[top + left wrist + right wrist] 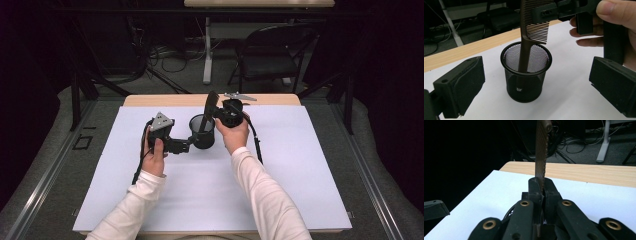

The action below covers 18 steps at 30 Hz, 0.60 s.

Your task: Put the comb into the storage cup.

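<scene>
Left claw [189, 145]: near, left of centre; I keep its jaws wide around the mesh cup [202, 131], not touching.
Right claw [216, 113]: clamped on the comb [534, 27].
Comb: centre, handle down inside cup; light, stiff, slippery; I grip its spine.

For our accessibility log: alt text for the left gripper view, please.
A brown comb, clamped by the right gripper, stands handle-down in a black mesh cup on a white mat. The left gripper has its open jaws on either side of the cup, not touching it.
</scene>
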{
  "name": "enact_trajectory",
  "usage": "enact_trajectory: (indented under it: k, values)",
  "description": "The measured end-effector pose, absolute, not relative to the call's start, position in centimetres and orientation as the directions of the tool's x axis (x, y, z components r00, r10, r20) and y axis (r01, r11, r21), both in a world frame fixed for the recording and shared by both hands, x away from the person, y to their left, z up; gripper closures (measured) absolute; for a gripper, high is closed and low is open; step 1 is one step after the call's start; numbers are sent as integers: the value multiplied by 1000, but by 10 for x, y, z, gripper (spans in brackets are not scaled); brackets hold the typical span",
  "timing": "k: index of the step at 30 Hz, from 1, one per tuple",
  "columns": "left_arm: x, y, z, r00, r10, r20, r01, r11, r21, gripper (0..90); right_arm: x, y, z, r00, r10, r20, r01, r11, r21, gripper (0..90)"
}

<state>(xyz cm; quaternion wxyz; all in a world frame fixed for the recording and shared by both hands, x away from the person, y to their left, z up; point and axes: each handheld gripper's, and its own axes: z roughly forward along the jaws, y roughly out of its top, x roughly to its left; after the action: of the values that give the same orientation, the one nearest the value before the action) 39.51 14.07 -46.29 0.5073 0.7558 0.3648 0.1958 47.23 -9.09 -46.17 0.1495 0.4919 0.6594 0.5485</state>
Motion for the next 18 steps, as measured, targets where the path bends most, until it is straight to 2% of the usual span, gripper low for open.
enact_trajectory:
  k: [18]
  values:
    - [395, 141, -463, 656, 751, -77, 355, -217, 909, 4, 472, -85, -464, -480, 796, 369, 498, -99, 862, 875]
